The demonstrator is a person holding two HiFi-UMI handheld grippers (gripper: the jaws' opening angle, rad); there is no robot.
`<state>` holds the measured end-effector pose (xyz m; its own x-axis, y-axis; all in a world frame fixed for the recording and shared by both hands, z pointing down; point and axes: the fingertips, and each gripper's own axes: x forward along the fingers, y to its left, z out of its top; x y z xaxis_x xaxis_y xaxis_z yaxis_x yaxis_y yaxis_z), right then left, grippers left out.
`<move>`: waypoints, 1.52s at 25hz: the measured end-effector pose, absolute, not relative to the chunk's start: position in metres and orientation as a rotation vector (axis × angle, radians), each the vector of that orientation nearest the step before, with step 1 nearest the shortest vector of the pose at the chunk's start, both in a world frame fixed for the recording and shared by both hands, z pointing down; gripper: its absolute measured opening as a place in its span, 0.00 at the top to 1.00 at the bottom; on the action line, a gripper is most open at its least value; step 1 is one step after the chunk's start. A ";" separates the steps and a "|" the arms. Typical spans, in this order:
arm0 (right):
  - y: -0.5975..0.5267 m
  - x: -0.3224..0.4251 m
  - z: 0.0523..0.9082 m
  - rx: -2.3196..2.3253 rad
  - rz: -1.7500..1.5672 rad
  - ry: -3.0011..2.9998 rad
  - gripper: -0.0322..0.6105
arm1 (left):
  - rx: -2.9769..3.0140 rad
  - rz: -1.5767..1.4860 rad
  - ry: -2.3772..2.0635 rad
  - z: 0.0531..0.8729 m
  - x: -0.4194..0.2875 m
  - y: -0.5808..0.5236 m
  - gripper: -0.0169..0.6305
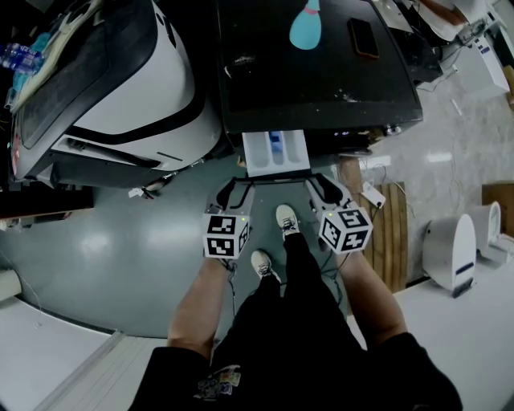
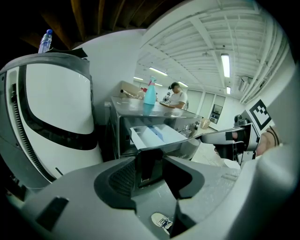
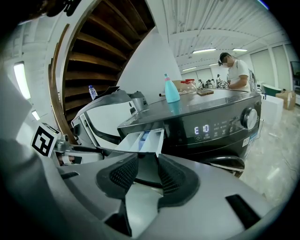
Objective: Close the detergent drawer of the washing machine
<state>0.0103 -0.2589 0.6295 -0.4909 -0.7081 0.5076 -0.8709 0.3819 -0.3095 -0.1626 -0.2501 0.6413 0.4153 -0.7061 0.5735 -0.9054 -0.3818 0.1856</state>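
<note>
Head view, with both gripper views. The washing machine (image 1: 321,72) fills the 12 o'clock part of the head view. Its detergent drawer (image 1: 277,151) stands pulled out from the front edge toward the person, with the pale compartments open to the camera. The drawer's long axis runs from 12 o'clock to 6 o'clock. Its dark front panel lies crosswise at the 6 o'clock end.

The left tool (image 1: 234,186) meets that panel at its 9 o'clock end, and the right tool (image 1: 324,186) meets it at its 3 o'clock end. Neither hand is the nearer: both sit level with each other, directly at 6 o'clock of the drawer's slot.

In the left gripper view the panel's dark edge fills the gap of the left tool (image 2: 149,164), so the jaws read as clenched on it. The tray (image 2: 154,136) extends beyond toward 12 o'clock. In the right gripper view a grey strip of the same panel fills the gap of the right tool (image 3: 148,164). That tool likewise looks to be grasping the drawer (image 3: 140,140).

A teal spray bottle (image 1: 305,24) and a phone (image 1: 363,38) rest on the machine's top, well clear of the drawer's path.

Judged from this layout, closing calls for 1 straight push toward 12 o'clock, shared evenly so the tray does not skew in its slot.
</note>
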 end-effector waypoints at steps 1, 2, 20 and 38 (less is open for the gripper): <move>-0.261 0.010 0.629 1.390 0.794 -2.354 0.74 | 2.199 0.561 -1.370 0.641 -0.163 -0.252 0.70; -0.264 0.010 0.629 1.391 0.793 -2.353 0.74 | 2.196 0.560 -1.374 0.641 -0.163 -0.255 0.70; -0.311 0.003 0.630 1.397 0.804 -2.350 0.74 | 2.163 0.553 -1.431 0.642 -0.170 -0.301 0.70; -0.352 -0.002 0.632 1.463 0.885 -2.306 0.73 | 2.083 0.521 -1.560 0.641 -0.176 -0.341 0.70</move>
<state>-0.0023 -0.3519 0.6317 -0.4536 -0.7216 0.5230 -0.8862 0.3034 -0.3500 -0.1765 -0.3408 0.6414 0.2765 -0.7770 0.5655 -0.9609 -0.2327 0.1501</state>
